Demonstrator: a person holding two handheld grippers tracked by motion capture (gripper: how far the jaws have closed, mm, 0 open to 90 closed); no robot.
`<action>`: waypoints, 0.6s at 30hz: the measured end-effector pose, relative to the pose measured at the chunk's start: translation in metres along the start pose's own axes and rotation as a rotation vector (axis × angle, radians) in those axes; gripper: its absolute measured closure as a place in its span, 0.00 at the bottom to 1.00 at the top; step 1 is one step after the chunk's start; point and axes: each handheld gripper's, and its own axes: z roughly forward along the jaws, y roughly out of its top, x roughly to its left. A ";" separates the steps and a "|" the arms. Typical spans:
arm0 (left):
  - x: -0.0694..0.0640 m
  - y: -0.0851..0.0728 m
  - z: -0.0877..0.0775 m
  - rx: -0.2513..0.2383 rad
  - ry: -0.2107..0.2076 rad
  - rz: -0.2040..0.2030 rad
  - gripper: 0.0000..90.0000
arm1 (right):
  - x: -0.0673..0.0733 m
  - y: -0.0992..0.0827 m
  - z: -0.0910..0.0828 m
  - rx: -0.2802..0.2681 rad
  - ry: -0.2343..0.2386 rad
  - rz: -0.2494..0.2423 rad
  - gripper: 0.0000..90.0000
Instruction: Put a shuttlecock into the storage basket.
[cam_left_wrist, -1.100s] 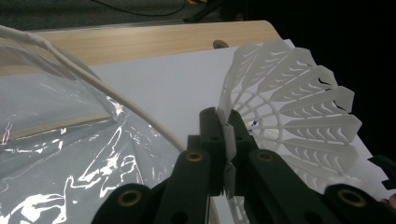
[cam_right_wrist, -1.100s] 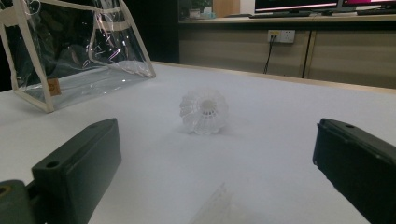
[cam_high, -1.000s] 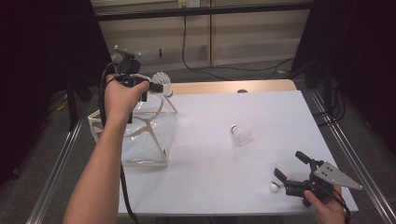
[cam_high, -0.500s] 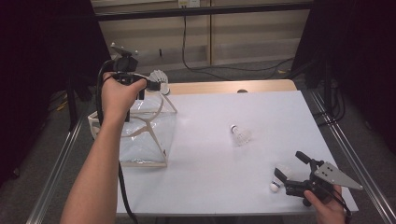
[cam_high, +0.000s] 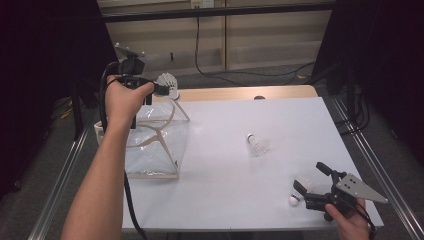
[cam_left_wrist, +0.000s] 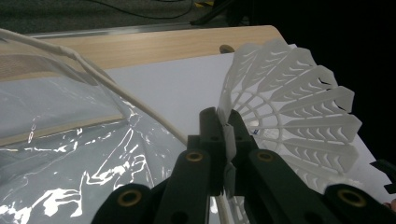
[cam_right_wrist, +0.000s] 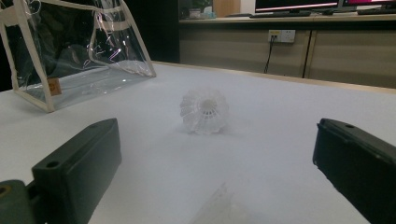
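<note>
Right tongs (cam_high: 307, 192) sit at the near right corner of the desk (cam_high: 280, 125), jaws wide apart, holding nothing. One shuttlecock (cam_high: 300, 190) lies just in front of their tips, touching or nearly so, cork end toward the near edge. A second shuttlecock (cam_high: 257, 144) lies farther in, mid-desk, between those tongs and the clear bag (cam_high: 150, 145); in the right gripper view its (cam_right_wrist: 204, 111) skirt faces the camera. Left tongs (cam_high: 161, 90) are raised over the bag's far rim, clamped tight on the skirt edge of a third shuttlecock (cam_left_wrist: 289, 116), which sticks out sideways, long axis roughly level, past the rim toward the desk's back edge. Likely next: bring it back over the bag's open mouth and drop, so the bag lies below and slightly nearer. White desk surface, wooden strip at back, dark surroundings, beige wall panels beyond.
</note>
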 end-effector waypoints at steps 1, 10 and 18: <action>0.000 0.000 0.000 0.000 0.000 0.000 0.99 | 0.000 0.000 0.000 0.000 0.000 0.000 0.01; 0.002 0.002 -0.005 0.005 0.014 0.010 0.99 | 0.000 0.000 0.000 0.003 0.003 -0.002 0.01; 0.005 0.003 -0.011 -0.017 0.020 -0.012 0.99 | 0.000 0.000 0.000 0.007 0.004 -0.004 0.01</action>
